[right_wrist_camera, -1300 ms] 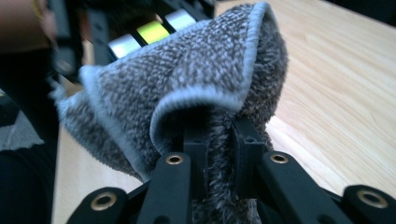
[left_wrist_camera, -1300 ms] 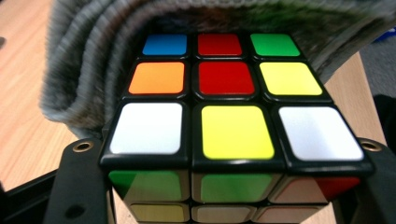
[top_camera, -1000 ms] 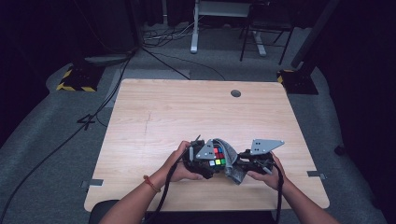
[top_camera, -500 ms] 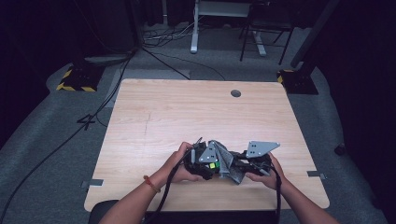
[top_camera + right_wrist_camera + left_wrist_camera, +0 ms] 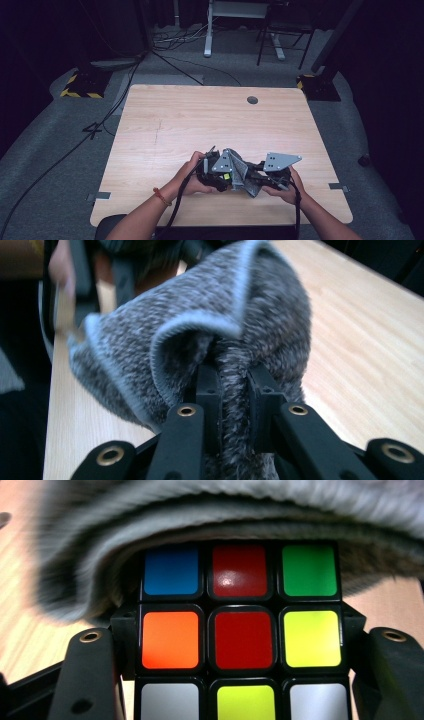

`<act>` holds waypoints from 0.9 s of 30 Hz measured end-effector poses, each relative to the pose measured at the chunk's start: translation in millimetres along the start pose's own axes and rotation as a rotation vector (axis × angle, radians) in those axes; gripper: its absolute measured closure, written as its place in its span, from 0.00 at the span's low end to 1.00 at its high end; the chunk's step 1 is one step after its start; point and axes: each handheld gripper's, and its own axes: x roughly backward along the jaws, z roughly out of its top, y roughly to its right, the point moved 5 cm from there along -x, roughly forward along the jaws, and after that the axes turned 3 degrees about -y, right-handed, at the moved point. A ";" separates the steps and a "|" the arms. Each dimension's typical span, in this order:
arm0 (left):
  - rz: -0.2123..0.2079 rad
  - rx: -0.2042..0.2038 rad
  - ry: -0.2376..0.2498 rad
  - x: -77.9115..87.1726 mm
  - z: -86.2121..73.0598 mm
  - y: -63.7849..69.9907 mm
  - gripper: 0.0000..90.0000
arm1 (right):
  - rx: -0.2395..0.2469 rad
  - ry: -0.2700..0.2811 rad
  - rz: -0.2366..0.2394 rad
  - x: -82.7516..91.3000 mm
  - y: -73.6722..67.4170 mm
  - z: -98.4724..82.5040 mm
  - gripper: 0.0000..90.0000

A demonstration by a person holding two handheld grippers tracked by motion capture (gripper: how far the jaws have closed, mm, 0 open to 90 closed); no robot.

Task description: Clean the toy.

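Since a second ago cube [image 5: 241, 630] slid under cloth [image 5: 220, 335], left jaws closing | left gripper [image 5: 240, 680] clamps cube, table's 6 o'clock | right gripper [image 5: 235, 385] pinches cloth | step: wrapping (my read) | next: draw cloth over

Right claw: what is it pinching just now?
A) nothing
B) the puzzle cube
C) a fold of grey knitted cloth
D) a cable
C: in the right gripper view the right claw has its jaws closed on a fold of the grey knitted cloth.
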 end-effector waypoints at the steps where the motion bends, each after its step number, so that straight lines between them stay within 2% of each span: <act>1: 0.003 -0.008 -0.008 -0.5 0.8 2.5 0.37 | 0.001 -0.004 -0.010 -0.7 1.6 1.6 0.88; 3: 0.013 -0.021 -0.015 -0.2 1.2 2.6 0.37 | 0.014 -0.023 -0.027 -3.9 4.3 1.1 0.88; 6: 0.006 -0.013 0.003 4.5 2.0 1.8 0.37 | -0.013 -0.065 -0.033 -10.2 11.5 -6.5 0.88; 9: 0.012 -0.018 0.026 8.7 4.0 1.4 0.37 | -0.045 -0.100 -0.013 -15.1 16.4 -16.0 0.88; 12: 0.023 -0.007 0.053 15.1 5.9 -1.8 0.37 | -0.038 -0.126 -0.019 -16.5 17.1 -21.6 0.88; 14: 0.013 0.011 0.072 18.7 6.4 -3.8 0.37 | -0.037 -0.142 -0.012 -16.9 15.5 -25.1 0.88; 17: 0.029 0.004 0.066 19.4 4.7 -5.4 0.37 | -0.038 -0.138 0.002 -16.8 12.6 -25.1 0.88; 19: 0.025 0.013 0.066 18.2 3.5 -6.0 0.37 | -0.037 -0.126 0.008 -15.2 10.9 -21.9 0.88; 21: 0.024 0.012 0.056 16.3 2.7 -6.8 0.37 | -0.027 -0.113 -0.005 -13.0 10.2 -19.0 0.88; 25: 0.030 -0.001 -0.004 6.0 -0.3 -4.1 0.37 | -0.044 -0.059 0.018 -7.3 8.4 -13.0 0.88; 27: 0.028 -0.006 -0.017 2.1 -0.6 -1.6 0.37 | -0.019 -0.051 0.016 -6.2 3.1 -7.6 0.88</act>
